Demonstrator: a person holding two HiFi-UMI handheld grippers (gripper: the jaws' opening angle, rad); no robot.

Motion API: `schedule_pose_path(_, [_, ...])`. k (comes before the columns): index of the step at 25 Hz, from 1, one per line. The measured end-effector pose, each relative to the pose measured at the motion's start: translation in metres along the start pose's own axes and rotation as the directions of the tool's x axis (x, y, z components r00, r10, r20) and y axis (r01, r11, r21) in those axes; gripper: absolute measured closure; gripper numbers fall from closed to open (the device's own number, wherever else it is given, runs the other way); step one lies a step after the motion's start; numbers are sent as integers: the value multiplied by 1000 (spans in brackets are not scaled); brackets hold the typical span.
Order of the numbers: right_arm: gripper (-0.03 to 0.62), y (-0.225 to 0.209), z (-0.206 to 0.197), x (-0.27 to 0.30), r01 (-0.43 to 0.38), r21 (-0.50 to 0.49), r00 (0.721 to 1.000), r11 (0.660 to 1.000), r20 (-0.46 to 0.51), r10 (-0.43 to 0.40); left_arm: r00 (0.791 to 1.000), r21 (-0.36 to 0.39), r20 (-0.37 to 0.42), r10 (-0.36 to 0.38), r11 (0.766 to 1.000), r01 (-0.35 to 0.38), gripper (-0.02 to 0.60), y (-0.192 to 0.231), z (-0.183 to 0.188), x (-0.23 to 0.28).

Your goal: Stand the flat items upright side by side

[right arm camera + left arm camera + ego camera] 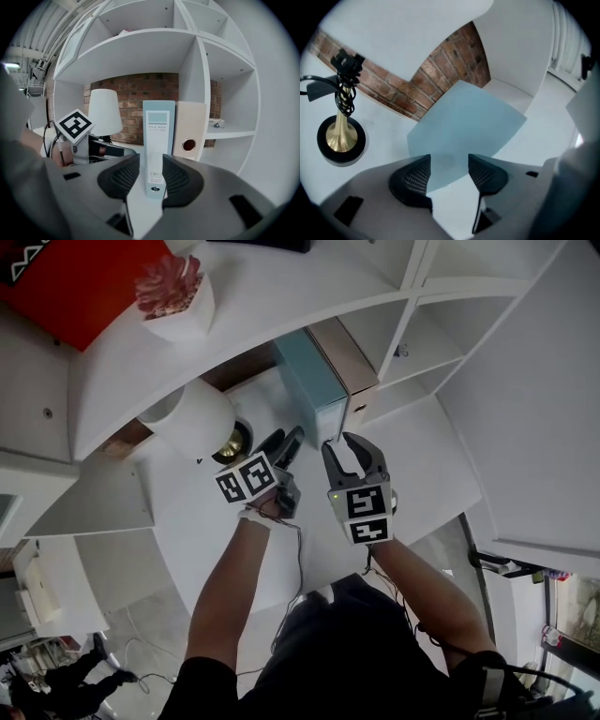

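A light-blue file box [309, 381] stands upright on the white shelf, its far side against a beige binder [345, 354], which is also upright. My right gripper [347, 448] points at the blue spine [158, 136]; the jaws are open, and the spine stands just past the fingertips [151, 161], wider than the gap. The beige binder [190, 131] shows to its right. My left gripper [284, 444] is at the blue box's left side. It is open, and the box's broad blue face [468, 126] fills the space ahead of the jaws [449, 161].
A lamp with a white shade [192, 418] and a brass base [341, 138] with a coiled cable stands left of the boxes. Brick wall [440, 70] backs the compartment. A shelf divider [199, 98] stands right of the beige binder. A potted plant [178, 301] sits on the shelf above.
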State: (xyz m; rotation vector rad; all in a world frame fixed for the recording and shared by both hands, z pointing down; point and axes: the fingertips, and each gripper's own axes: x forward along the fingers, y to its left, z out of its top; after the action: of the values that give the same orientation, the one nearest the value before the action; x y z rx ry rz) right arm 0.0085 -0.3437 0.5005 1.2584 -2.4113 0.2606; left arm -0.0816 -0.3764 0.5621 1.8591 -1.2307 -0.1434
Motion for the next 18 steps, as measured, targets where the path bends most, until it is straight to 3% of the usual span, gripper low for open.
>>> schedule_pose_path(2, [448,5,6,-9,1,9,1000,1000,15,-1,1000,51,8,-8,999,8,333,-12,0,-20])
schedule_pose_path(5, [453,14,16,-25,0,32,998,999,56,-2,997,134,73,28,990,-37,333,-25,9,-57])
schedule_pose_path(9, [467,36,32,-57,-17,47,992,999,124,11,987,264,155,31,962,-72,333,-54,16,-109])
schedule_pose_path(14, [471,61,52,-106,0,43,981,999,193,-8,977,487,213,1,867,-107,334,-97,18,-178])
schedule_pose_path(18, [475,81,67,-146,1,42,970,999,245,-11,963,598,270,-22,787,-150,344,-118,19,-238])
